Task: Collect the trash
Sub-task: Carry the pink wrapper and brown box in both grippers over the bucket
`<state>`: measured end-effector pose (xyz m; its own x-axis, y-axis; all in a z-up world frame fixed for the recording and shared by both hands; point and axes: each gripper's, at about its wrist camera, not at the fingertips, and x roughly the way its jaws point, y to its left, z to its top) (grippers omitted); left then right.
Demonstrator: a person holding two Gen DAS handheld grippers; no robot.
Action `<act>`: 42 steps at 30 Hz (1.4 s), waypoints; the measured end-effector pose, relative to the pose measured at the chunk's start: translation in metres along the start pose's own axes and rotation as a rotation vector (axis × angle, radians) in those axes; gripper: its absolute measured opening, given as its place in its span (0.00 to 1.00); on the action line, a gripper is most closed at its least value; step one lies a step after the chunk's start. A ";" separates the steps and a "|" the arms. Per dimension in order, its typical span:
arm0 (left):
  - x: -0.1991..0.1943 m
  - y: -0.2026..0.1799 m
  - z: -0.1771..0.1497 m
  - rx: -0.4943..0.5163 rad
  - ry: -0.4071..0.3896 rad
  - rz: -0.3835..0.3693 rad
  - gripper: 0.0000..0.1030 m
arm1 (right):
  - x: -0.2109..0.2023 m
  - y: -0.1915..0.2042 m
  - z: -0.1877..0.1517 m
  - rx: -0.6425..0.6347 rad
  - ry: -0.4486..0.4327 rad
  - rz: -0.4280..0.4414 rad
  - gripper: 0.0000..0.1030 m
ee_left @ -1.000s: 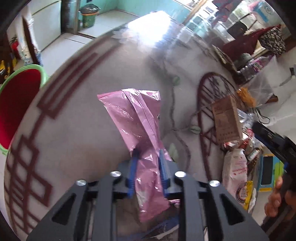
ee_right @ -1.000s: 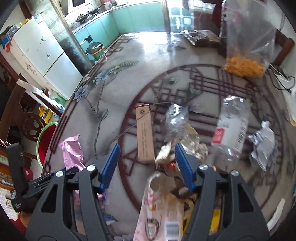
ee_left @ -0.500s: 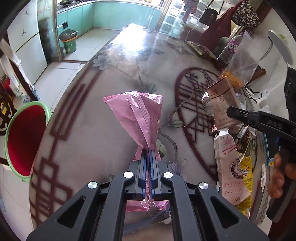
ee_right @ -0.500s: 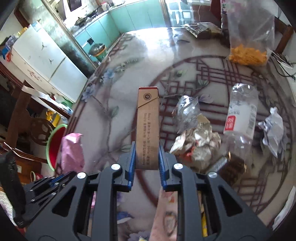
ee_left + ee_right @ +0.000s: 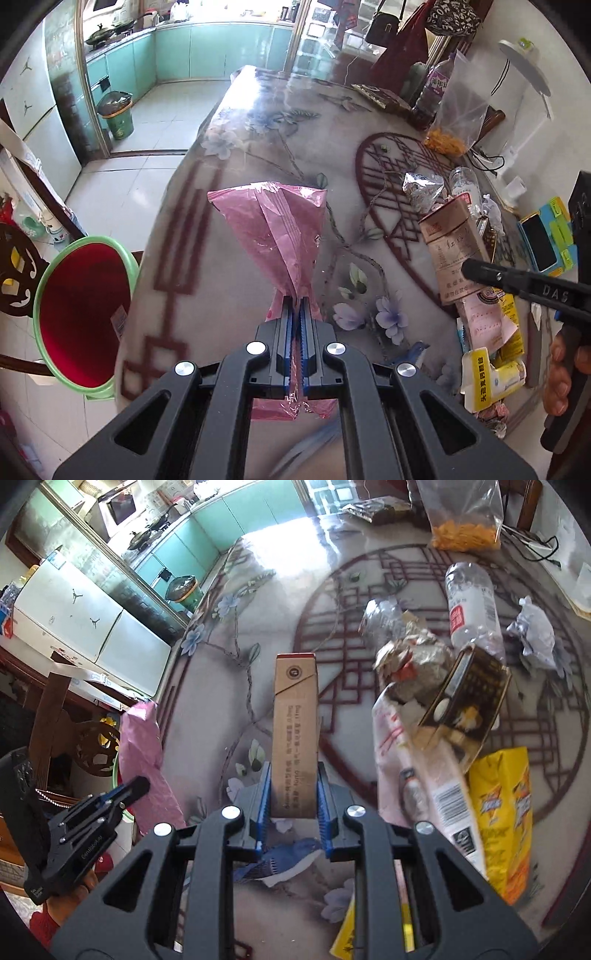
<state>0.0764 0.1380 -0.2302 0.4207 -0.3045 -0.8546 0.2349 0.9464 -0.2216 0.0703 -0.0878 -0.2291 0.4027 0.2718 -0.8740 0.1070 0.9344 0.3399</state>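
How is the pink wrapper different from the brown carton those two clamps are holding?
The pink wrapper is thin, crinkled film, pinched flat; the brown carton is a stiff, straight-edged box, so its pads stand apart. The wrapper flares wide above the pads; the carton keeps one width. Both are held off the table.

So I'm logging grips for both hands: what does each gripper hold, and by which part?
Left gripper pinches the pink wrapper near its lower end. Right gripper clamps the brown carton by its lower end.
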 end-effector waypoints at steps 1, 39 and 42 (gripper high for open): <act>-0.003 0.005 0.001 -0.006 -0.005 -0.006 0.01 | -0.001 0.003 -0.002 0.000 -0.002 0.001 0.21; -0.040 0.162 -0.006 -0.115 -0.071 0.071 0.02 | 0.030 0.173 -0.011 -0.179 0.012 0.050 0.21; -0.041 0.176 -0.008 -0.147 -0.073 0.094 0.02 | 0.039 0.189 -0.011 -0.211 0.034 0.068 0.21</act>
<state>0.0931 0.3183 -0.2378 0.4982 -0.2157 -0.8398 0.0635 0.9750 -0.2127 0.0966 0.1021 -0.2022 0.3712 0.3397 -0.8642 -0.1132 0.9403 0.3210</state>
